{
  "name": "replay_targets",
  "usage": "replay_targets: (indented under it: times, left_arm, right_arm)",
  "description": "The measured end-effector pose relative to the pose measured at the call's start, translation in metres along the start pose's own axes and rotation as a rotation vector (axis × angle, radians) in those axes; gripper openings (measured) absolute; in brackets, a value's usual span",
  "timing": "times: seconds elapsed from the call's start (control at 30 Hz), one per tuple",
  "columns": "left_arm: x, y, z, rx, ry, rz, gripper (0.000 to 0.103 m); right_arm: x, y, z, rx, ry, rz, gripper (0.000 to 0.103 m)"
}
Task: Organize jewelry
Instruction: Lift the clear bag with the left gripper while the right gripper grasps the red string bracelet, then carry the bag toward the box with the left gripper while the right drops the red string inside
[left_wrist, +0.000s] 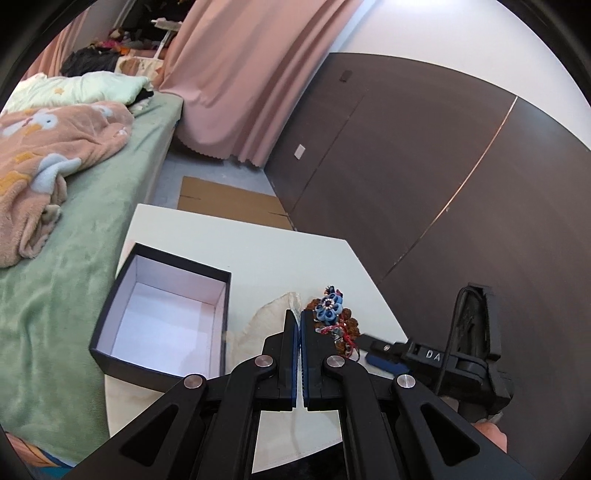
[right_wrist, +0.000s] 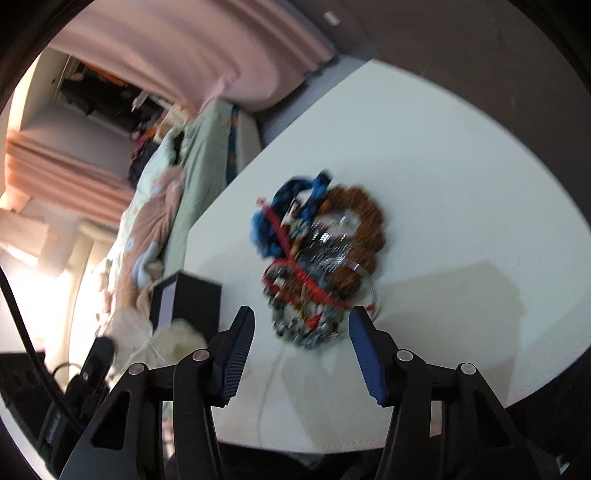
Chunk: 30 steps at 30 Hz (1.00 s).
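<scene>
Ribbed blue fingers (right_wrist: 364, 354) spread | tangled beaded jewelry (right_wrist: 317, 258) | rectangular black box (left_wrist: 162, 317)

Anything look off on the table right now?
The jewelry lies in one tangled heap on the white table, with red string wound through it. The box beside it holds nothing.

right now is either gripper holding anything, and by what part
Left gripper is shut on the cloth pouch, pinching its top edge. Right gripper is open over the jewelry pile, holding nothing.
</scene>
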<state>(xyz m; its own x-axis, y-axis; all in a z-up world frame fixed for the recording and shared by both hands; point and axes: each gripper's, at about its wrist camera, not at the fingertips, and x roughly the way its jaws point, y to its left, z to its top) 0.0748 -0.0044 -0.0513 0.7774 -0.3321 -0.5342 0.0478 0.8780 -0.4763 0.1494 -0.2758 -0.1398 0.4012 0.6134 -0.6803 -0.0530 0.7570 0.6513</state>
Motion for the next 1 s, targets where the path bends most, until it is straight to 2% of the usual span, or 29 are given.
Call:
replay_targets:
  times: [0.1,0.33,0.4,0.47,0.5,0.53,0.73,1.0]
  left_arm:
    - [-0.002,0.003,0.000,-0.004,-0.001,0.001,0.001]
    - [-0.006,0.001,0.000,0.014,-0.005,0.012,0.001]
    - [-0.007,0.001,0.000,0.016,-0.006,0.017,0.001]
    - [-0.007,0.004,0.001,0.009,-0.003,0.021,0.001]
    - [-0.007,0.005,0.001,0.004,-0.002,0.022,0.001]
    - [-0.007,0.005,0.001,0.000,0.000,0.021,0.001]
    - [-0.012,0.001,0.001,0.018,-0.013,0.016,0.001]
    - [-0.024,0.008,0.003,0.008,-0.041,0.024,0.001]
  right_arm:
    - [-0.006,0.008,0.005,-0.036,-0.055,-0.043,0.055]
    - [0.013,0.029,0.016,-0.161,-0.039,-0.144,0.055]
    - [0.019,0.027,0.018,-0.170,-0.017,-0.169,0.043]
    - [0.019,0.024,0.018,-0.167,-0.012,-0.193,0.018]
    - [0.018,0.021,0.019,-0.158,-0.009,-0.181,0.015]
    - [0.017,0.020,0.019,-0.150,-0.005,-0.161,0.008]
    - [-0.008,0.023,0.015,-0.133,-0.039,-0.051,0.007]
    - [-0.034,0.043,0.003,-0.179,-0.107,0.025,0.007]
